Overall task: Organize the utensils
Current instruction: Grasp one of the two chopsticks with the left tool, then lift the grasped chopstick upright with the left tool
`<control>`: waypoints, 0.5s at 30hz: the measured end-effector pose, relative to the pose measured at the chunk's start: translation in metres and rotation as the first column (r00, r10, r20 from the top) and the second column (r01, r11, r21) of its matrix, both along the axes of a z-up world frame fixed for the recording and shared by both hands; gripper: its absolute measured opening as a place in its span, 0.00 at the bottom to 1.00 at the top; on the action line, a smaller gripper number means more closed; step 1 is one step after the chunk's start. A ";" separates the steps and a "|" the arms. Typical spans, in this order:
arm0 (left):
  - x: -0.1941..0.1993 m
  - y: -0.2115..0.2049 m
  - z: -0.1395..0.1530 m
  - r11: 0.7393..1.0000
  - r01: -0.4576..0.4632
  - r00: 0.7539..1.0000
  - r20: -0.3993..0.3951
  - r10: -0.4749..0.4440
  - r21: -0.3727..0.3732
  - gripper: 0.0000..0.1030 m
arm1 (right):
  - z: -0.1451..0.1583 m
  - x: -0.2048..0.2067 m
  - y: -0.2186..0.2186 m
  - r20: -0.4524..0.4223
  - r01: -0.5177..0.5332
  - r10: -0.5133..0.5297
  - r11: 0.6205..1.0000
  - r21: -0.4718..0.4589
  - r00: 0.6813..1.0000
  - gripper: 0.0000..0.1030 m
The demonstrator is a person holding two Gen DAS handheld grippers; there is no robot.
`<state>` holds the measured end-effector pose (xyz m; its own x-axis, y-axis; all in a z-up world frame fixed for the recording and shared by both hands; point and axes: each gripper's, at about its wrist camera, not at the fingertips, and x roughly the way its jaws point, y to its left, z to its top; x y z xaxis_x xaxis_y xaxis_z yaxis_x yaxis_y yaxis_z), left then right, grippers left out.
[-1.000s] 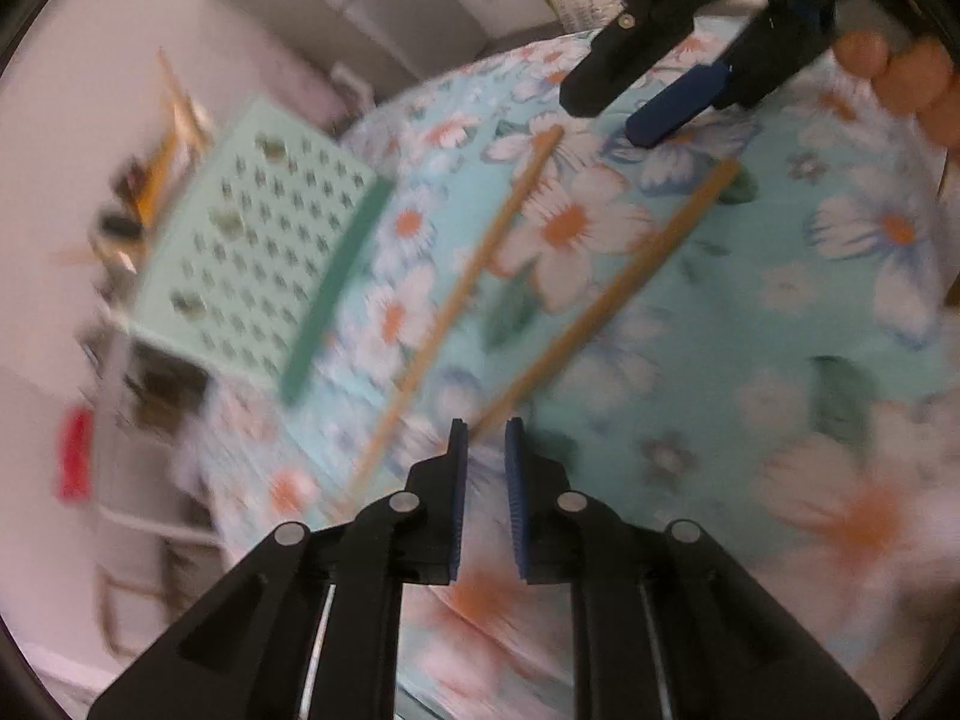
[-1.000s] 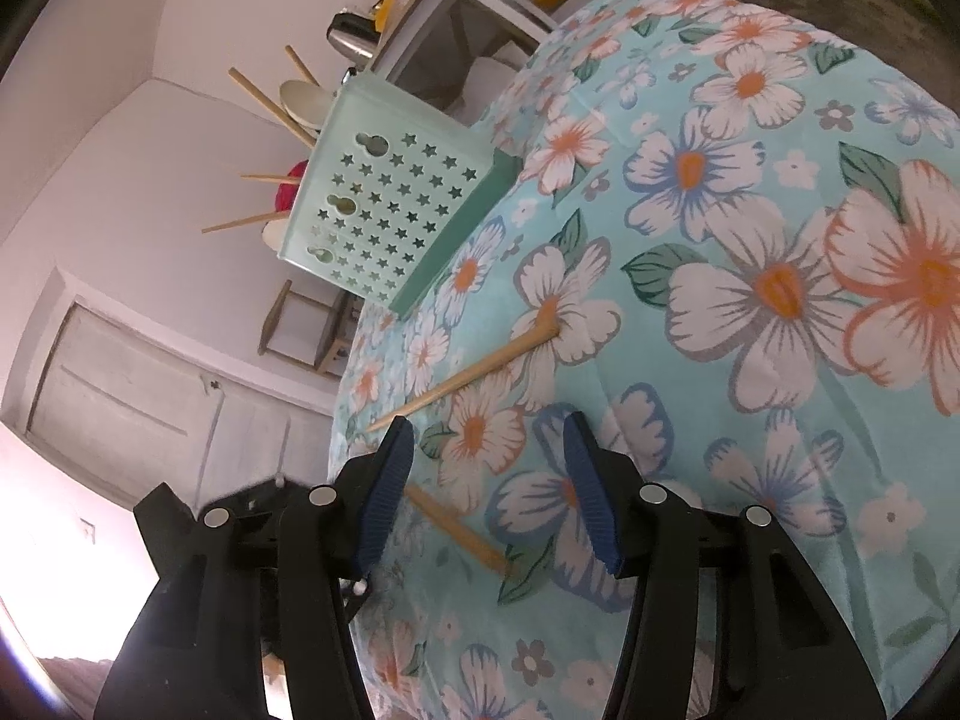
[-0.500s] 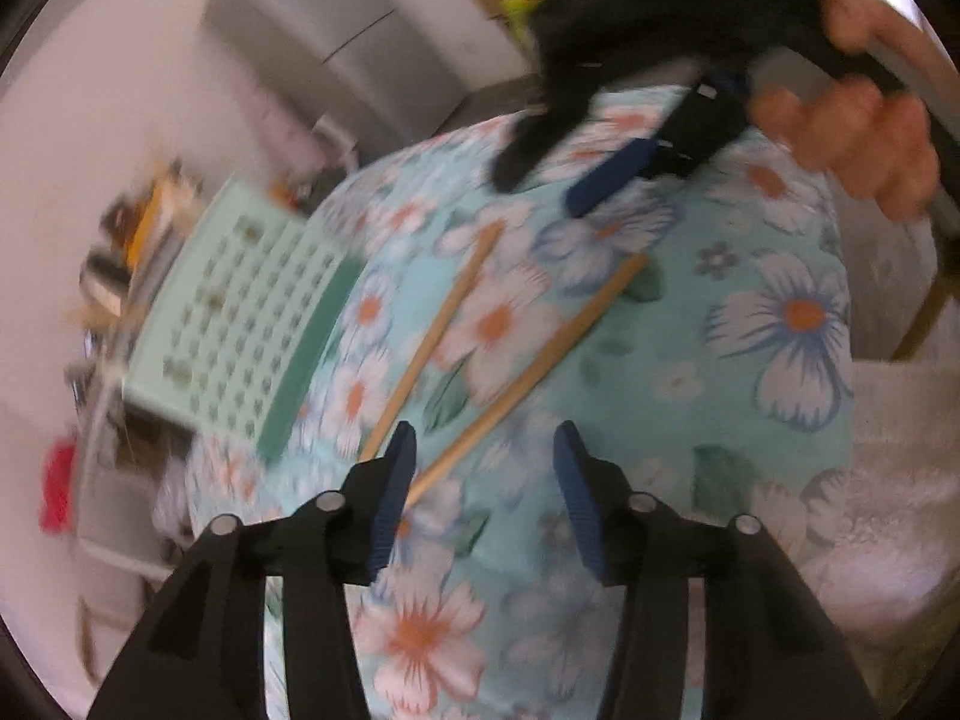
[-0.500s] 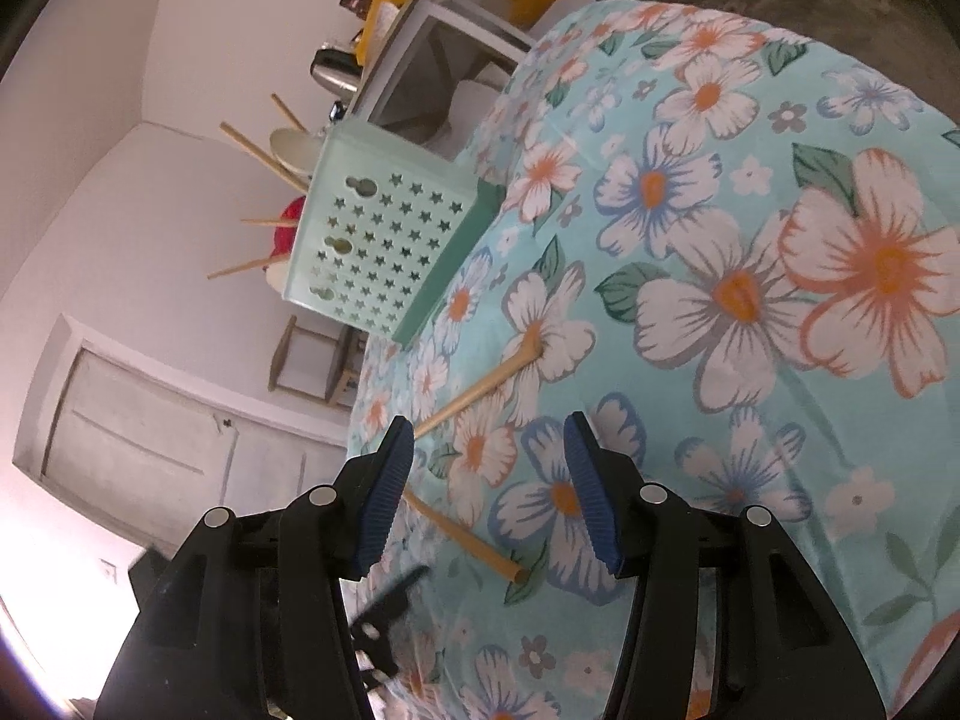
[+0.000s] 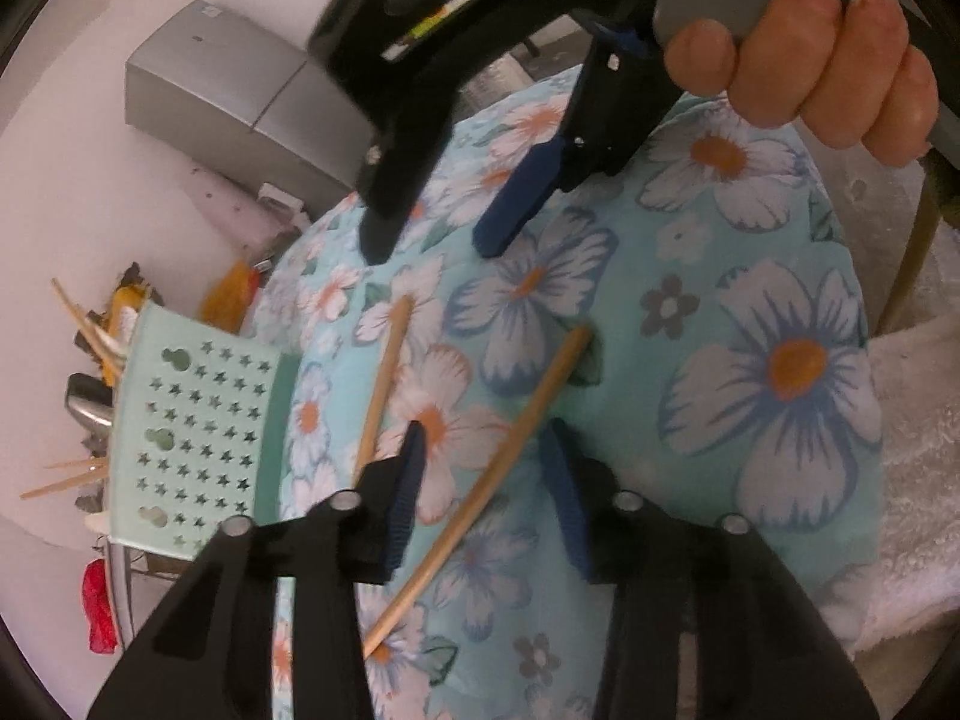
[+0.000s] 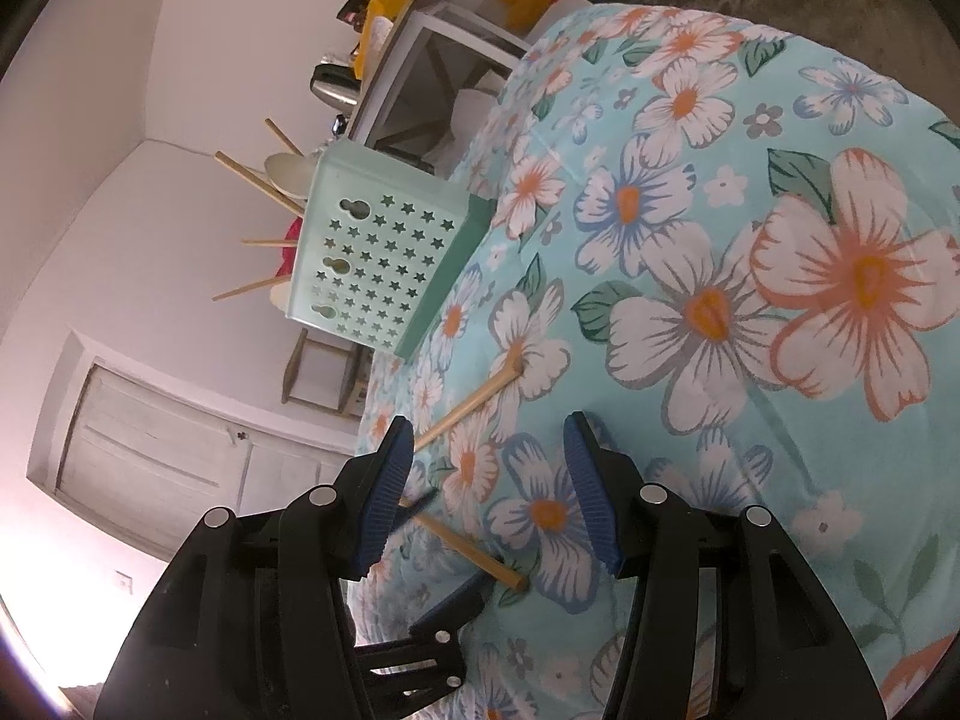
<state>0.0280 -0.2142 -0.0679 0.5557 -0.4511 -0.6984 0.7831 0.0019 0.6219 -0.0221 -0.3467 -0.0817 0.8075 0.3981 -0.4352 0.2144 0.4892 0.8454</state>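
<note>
Two wooden chopsticks lie on the flowered tablecloth [image 5: 750, 312]. The longer chopstick [image 5: 510, 438] runs slantwise between the jaws of my left gripper [image 5: 483, 450], which are closing; the pads stand clear of it. Just left of it lies the second chopstick [image 5: 384, 378]. My right gripper [image 6: 486, 438] hovers open over the cloth with nothing held, near the end of one chopstick [image 6: 474, 402]; the other chopstick [image 6: 468, 546] lies below it. A mint basket [image 5: 198, 438] [image 6: 378, 252] with star holes stands at the table's edge, holding several chopsticks and spoons.
A grey cabinet [image 5: 210, 84] stands beyond the table. A white towel [image 5: 918, 480] lies off the cloth's right edge. A white open shelf frame [image 6: 432, 78] and a metal kettle [image 6: 333, 87] sit behind the basket. A hand [image 5: 810, 60] grips the right tool.
My left gripper went from almost shut to wide, then narrowed a little, and shifted so the longer chopstick lies between its jaws. The right gripper now looms nearer in the left wrist view.
</note>
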 end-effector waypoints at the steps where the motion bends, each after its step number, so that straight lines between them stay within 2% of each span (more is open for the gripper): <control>1: -0.001 -0.001 -0.001 1.000 0.009 1.000 -0.008 -0.009 0.006 0.27 | 0.000 0.000 0.000 0.001 0.000 0.000 1.000 0.001 1.000 0.49; 3: -0.003 -0.003 -0.003 1.000 0.026 1.000 -0.010 -0.026 0.017 0.16 | 0.000 -0.002 -0.001 0.001 0.000 0.000 1.000 0.002 1.000 0.49; 8: -0.010 -0.003 -0.002 0.999 0.052 0.998 0.024 -0.053 0.014 0.13 | 0.001 -0.003 -0.003 0.001 0.007 -0.007 1.000 -0.004 1.000 0.49; 12: -0.012 0.000 0.016 0.998 0.041 0.997 0.063 -0.038 -0.037 0.11 | 0.009 -0.009 -0.005 0.013 0.030 -0.030 0.999 -0.011 0.999 0.50; 15: -0.009 0.008 0.040 0.994 -0.001 0.996 0.083 0.010 -0.110 0.10 | 0.016 -0.014 -0.007 0.031 0.054 -0.054 0.999 -0.008 0.998 0.50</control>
